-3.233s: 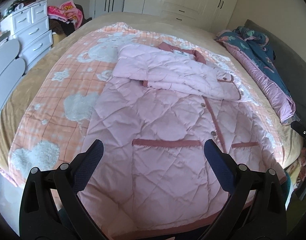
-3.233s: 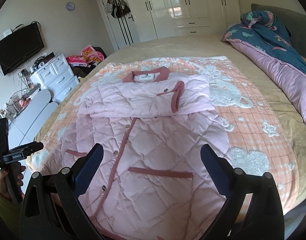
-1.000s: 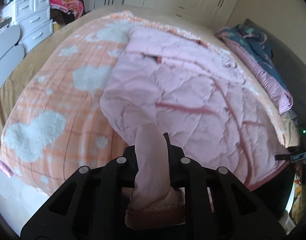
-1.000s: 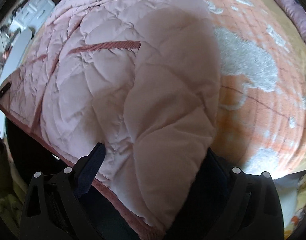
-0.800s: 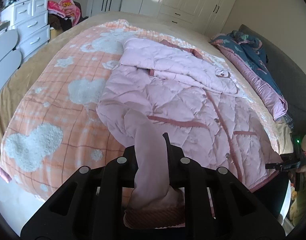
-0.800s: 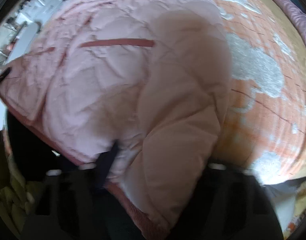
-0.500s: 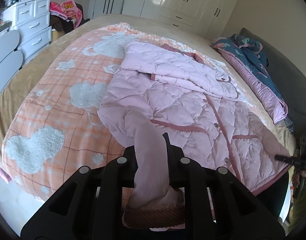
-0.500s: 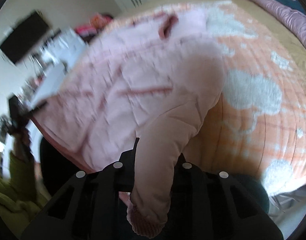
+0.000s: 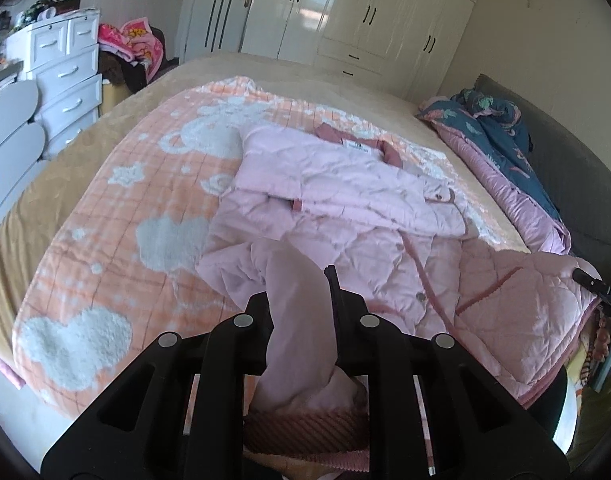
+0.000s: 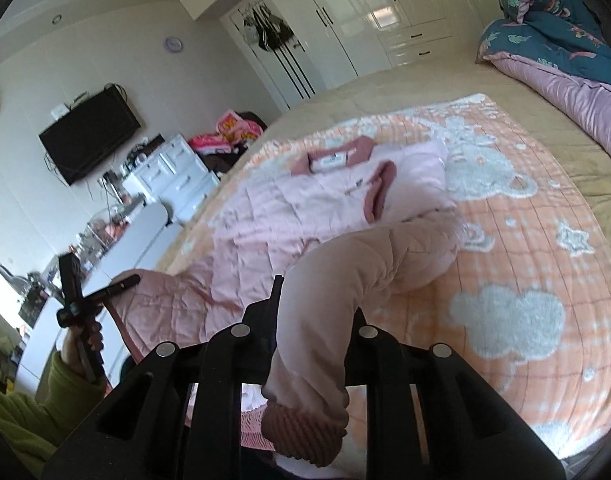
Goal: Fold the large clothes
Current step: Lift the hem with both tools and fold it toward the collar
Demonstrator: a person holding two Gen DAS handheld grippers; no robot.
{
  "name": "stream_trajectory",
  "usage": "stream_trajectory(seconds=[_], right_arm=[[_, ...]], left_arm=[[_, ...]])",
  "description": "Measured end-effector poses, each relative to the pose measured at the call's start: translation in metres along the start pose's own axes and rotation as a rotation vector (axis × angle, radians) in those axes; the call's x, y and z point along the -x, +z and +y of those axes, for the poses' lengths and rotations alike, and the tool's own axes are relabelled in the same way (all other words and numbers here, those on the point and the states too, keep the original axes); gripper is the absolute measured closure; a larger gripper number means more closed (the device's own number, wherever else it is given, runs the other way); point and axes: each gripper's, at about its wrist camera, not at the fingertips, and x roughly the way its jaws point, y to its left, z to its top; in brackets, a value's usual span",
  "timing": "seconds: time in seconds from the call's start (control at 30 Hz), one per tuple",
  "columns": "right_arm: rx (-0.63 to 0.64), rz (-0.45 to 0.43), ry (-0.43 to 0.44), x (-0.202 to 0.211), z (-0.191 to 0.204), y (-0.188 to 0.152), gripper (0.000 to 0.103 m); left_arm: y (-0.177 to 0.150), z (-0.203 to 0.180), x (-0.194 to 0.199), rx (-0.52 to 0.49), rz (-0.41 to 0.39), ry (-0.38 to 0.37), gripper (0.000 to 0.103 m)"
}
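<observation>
A pink quilted coat (image 9: 345, 200) lies on an orange and white blanket (image 9: 117, 208) on the bed, sleeves folded across its chest. My left gripper (image 9: 301, 292) is shut on the left corner of its ribbed hem, held off the bed. My right gripper (image 10: 313, 300) has the right hem corner between its fingers; its jaws are closing and the pads press the fabric. The coat (image 10: 325, 208) hangs in a curve from both grips. In the left wrist view the right gripper (image 9: 593, 284) shows at the far right edge. The right wrist view shows the left gripper (image 10: 101, 296) in a green-sleeved hand.
A blue and pink duvet (image 9: 505, 152) is piled along the bed's right side. White drawers (image 9: 61, 76) stand left of the bed and a white wardrobe (image 9: 365, 20) stands behind it. A television (image 10: 89, 136) hangs on the wall.
The right gripper went from open around the hem to closed on it, then rose and tipped up. The left gripper rose too, lifting the coat's bottom edge off the bed.
</observation>
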Motion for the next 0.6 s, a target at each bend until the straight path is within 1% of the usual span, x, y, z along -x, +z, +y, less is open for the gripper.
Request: stream_trajectory(seconds=[0.2,0.6], right_arm=[[-0.024,-0.046,0.018,-0.004,-0.003,0.023,0.085],[-0.081,-0.109,0.026,-0.003,-0.009,0.053,0.086]], left_arm=[[0.02,-0.002,-0.002,0.0,-0.029,0.009,0.092],[0.058,-0.003,0.001,0.019,-0.088,0.0,0.092]])
